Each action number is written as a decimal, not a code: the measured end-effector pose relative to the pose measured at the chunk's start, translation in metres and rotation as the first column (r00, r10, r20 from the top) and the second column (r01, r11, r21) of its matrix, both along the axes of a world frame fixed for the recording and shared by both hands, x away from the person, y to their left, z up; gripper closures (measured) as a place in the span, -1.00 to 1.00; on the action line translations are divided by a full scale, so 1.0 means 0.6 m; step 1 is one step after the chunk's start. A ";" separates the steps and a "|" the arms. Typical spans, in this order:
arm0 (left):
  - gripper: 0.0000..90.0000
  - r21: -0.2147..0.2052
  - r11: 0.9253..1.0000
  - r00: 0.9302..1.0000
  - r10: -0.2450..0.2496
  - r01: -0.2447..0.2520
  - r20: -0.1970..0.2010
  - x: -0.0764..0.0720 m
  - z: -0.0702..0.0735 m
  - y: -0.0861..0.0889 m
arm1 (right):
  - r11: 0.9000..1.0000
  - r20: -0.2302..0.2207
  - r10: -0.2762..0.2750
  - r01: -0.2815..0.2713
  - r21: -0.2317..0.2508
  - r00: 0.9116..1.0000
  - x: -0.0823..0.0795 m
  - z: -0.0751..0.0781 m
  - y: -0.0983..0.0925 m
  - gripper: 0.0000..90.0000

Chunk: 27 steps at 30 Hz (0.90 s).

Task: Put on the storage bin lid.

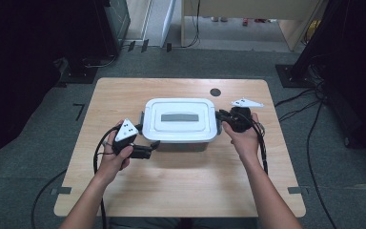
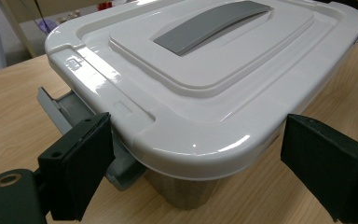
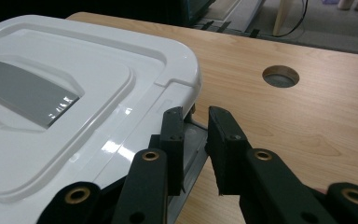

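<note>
A white box [image 1: 180,128] with its lid [image 1: 180,119] on sits near the middle of your bench [image 1: 181,191], a grey handle [image 1: 179,117] set flat into the lid top. A round hole [image 1: 215,92] in the bench lies just beyond the box's far right corner.

Your left gripper [image 1: 147,149] is at the box's near left corner. In the left gripper view its 2 jaws stand wide apart, 1 on each side of that rounded lid corner, and they hold nothing; neither pad looks to be touching the lid. A grey latch [image 2: 81,126] hangs open under the lid's left end, just beside the left-hand jaw. The box's clear wall [image 2: 182,191] shows below the lid rim.

Your right gripper [image 1: 221,116] is at the box's right end, about midway along it in the high view. In the right gripper view its jaws are nearly closed, with a narrow gap left between the pads. The grey latch [image 3: 191,144] on that end lies right at the jaw tips, partly between them, but the angle is poor and you cannot tell whether the pads are pinching it or only resting beside it.

Both of your hands [image 1: 116,155] come in from the near edge, 1 on each side of the box, with cables [image 1: 97,157] trailing back along your forearms.
</note>
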<state>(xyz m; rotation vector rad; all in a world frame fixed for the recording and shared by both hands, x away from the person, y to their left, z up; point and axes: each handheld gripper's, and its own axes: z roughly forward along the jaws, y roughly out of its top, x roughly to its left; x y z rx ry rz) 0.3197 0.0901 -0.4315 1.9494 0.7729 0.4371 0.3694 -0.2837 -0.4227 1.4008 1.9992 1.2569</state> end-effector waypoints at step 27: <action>-0.48 -0.075 0.996 0.998 0.055 -0.052 0.042 -0.015 0.010 0.008 | 0.998 0.114 0.054 -0.053 -0.013 0.992 -0.008 0.010 0.039 1.00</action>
